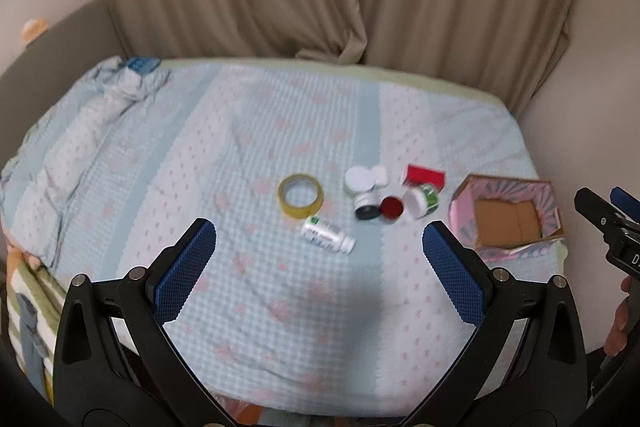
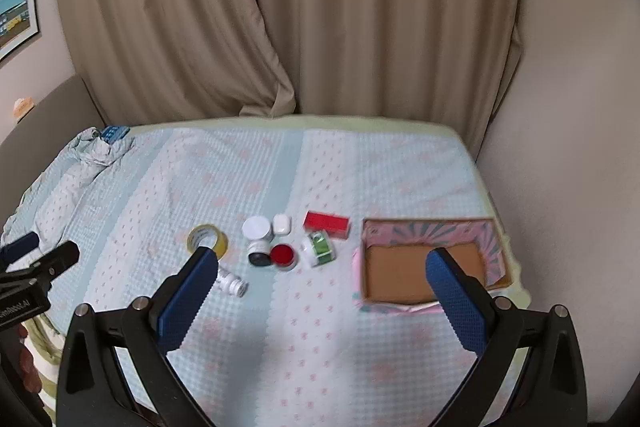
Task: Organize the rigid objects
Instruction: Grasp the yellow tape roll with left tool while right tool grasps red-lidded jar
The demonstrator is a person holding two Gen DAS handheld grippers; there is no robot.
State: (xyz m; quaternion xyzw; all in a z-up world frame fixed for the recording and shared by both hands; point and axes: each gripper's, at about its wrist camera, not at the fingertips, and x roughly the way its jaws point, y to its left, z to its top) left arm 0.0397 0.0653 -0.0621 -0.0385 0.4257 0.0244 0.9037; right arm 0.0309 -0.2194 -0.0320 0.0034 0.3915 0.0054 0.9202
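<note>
both grippers are wide open and hold nothing: the left gripper [image 1: 320, 259] and the right gripper [image 2: 322, 287] hang above the bed [image 1: 240, 131], whose cover is a soft quilted cloth, pale blue with pink marks. their fingers carry blue ribbed pads [image 1: 186, 267]. on the cover lie a round ring of yellow tape [image 1: 300, 195], a white plastic bottle [image 1: 328, 234] on its side, a white round jar [image 1: 359, 180], a red lid [image 1: 392, 207] and a flat red box [image 1: 425, 177], close together. a cardboard box [image 2: 432, 259] with pink walls sits at the right edge.
</note>
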